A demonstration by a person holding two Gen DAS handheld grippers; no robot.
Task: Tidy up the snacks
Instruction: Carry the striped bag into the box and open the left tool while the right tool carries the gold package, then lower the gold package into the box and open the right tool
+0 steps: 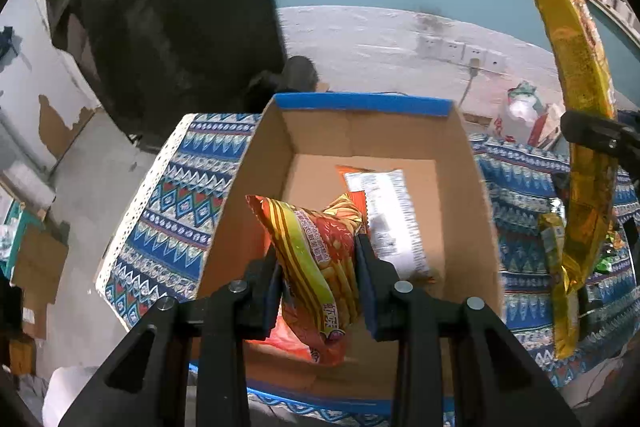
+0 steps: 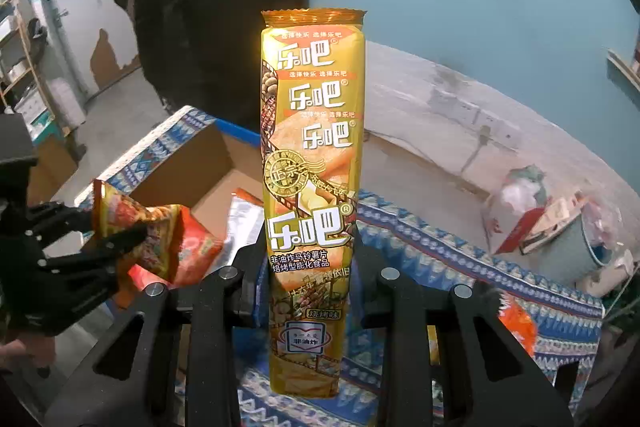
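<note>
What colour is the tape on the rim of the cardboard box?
Blue. The tape on the cardboard box shows best in the left wrist view.

Dim, bluish indoor light — fisheye bending and dark vignette at edges, slight motion blur.

Both grippers matte black plastic. Left gripper (image 1: 318,267): angular triangulated arms with cut-out windows, round silver pivot pins, dark blue pads (image 1: 370,279) on inner finger faces. Right gripper (image 2: 308,267): same build, same silver pins.
</note>
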